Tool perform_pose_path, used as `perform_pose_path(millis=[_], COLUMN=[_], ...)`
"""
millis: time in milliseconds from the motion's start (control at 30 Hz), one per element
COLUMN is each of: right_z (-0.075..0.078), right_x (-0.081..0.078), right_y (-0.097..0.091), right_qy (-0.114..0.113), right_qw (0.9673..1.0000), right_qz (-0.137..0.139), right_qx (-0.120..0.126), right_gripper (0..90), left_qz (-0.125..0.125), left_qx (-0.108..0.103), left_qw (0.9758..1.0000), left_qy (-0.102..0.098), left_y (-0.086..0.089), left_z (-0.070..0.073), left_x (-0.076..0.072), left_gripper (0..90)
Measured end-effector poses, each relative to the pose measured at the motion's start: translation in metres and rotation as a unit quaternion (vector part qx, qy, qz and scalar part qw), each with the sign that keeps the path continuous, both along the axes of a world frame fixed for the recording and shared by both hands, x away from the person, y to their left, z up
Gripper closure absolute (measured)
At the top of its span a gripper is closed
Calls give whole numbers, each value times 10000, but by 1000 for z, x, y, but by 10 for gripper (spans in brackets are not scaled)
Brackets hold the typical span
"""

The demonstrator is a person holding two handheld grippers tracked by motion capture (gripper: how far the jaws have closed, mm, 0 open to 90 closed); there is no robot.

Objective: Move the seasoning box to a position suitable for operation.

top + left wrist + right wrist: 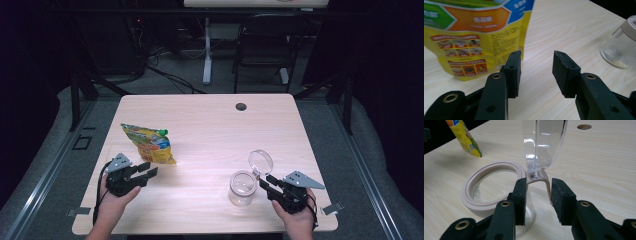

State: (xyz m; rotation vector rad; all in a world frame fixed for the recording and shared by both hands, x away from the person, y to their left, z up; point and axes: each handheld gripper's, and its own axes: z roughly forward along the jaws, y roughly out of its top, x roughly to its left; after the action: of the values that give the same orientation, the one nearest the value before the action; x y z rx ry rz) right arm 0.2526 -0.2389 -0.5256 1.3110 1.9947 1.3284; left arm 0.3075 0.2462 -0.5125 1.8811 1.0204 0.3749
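High view: snack pouch (149, 144) lies at 1 o'clock just off the released, empty left gripper (148, 170), long axis 10-to-4, right gripper (264, 181) well apart

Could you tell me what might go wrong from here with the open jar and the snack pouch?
1. The right gripper has its open jaws on either side of the hinge of the jar; a nudge could tip the jar or swing the raised lid shut.
2. The snack pouch lies ahead of the open left gripper, which holds nothing; a grip on one corner could let it sag or slip.
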Motion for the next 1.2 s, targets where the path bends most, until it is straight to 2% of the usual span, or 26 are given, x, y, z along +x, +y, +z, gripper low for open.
perform_pose_path(millis=[133, 233, 333, 367, 433, 500, 567, 633, 800, 967, 1100, 1200], right_z=[1, 1, 1, 0, 0, 0, 0, -1, -1, -2, -3, -4], right_x=[-3, -5, -6, -5, -5, -6, -7, -8, -12, -19, -26, -30], right_y=[-2, -4, -6, -7, -8, -8, -8, -9, -11, -16, -23, -28], right_qy=[-33, -47, -32, -22, -4, -2, 1, 12, 4, 14, 21, 57], right_qw=[10000, 10000, 10000, 10000, 10000, 10000, 10000, 9999, 9998, 9995, 9990, 9984], right_qz=[-21, -22, -54, -57, -62, -69, -94, -110, -184, -308, -444, -551], right_qx=[3, 0, 0, 10, 12, 18, 20, 3, 4, -2, 74, 117], right_gripper=[649, 646, 646, 646, 645, 645, 645, 644, 638, 633, 629, 629], left_qz=[101, 134, 172, 227, 214, 202, 173, 246, 356, 463, 401, 384], left_qx=[-59, 42, 250, 250, 272, 334, 283, 229, 317, 76, -96, -19], left_qw=[9999, 9999, 9994, 9993, 9994, 9992, 9994, 9994, 9989, 9989, 9991, 9992], left_qy=[30, -35, -160, -171, -81, -72, -47, -55, 13, 31, 17, 65], left_y=[8, 12, 17, 19, 24, 29, 35, 41, 50, 60, 63, 63], left_z=[1, 2, 5, 5, 6, 5, 4, 2, 0, -4, -6, -8], left_x=[8, 14, 20, 23, 29, 35, 41, 45, 56, 68, 75, 80], left_gripper=[589, 582, 565, 552, 518, 495, 481, 460, 430, 425, 410, 410])
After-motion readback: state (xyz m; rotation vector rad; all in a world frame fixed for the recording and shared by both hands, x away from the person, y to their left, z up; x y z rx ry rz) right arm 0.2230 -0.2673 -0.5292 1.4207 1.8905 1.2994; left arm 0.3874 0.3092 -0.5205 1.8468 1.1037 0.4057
